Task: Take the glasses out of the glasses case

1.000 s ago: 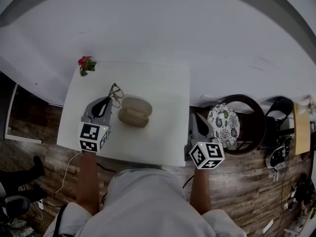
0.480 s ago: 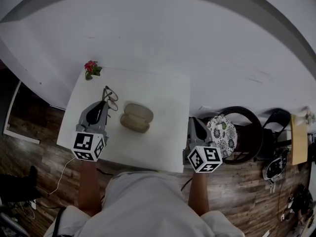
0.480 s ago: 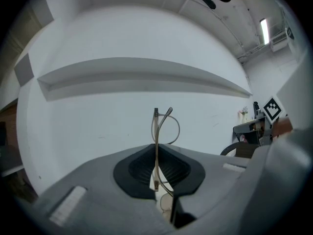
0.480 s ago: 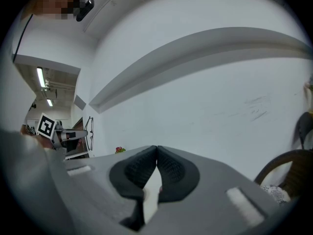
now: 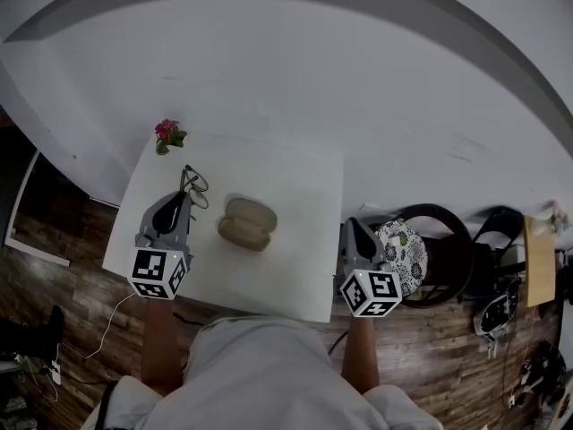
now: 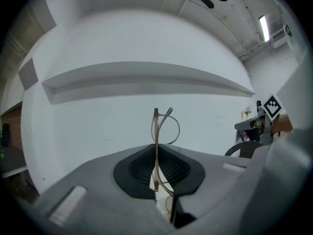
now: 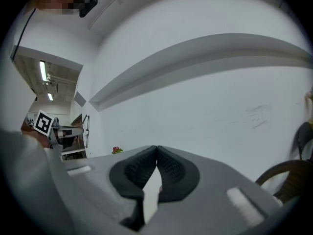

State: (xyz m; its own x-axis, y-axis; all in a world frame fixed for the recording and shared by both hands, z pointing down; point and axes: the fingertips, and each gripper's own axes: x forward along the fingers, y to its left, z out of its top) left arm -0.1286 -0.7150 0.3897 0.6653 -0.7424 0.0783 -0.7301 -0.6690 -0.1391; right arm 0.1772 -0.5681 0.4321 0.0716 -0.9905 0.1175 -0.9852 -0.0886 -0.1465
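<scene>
The left gripper [image 6: 157,153] clamps the thin wire-framed glasses [image 6: 164,124] by a slender part of the frame, held apart from the open beige oval glasses case [image 5: 246,223] on the white square table [image 5: 304,240]; the right gripper [image 7: 156,150] is clenched on nothing. So narrow a pinch could let the frame pivot or slip out

White wall [image 5: 313,70], dark wooden floor [image 5: 63,294], white table [image 5: 295,195], round dark chair [image 5: 458,240] with patterned cushion [image 5: 403,253].
</scene>
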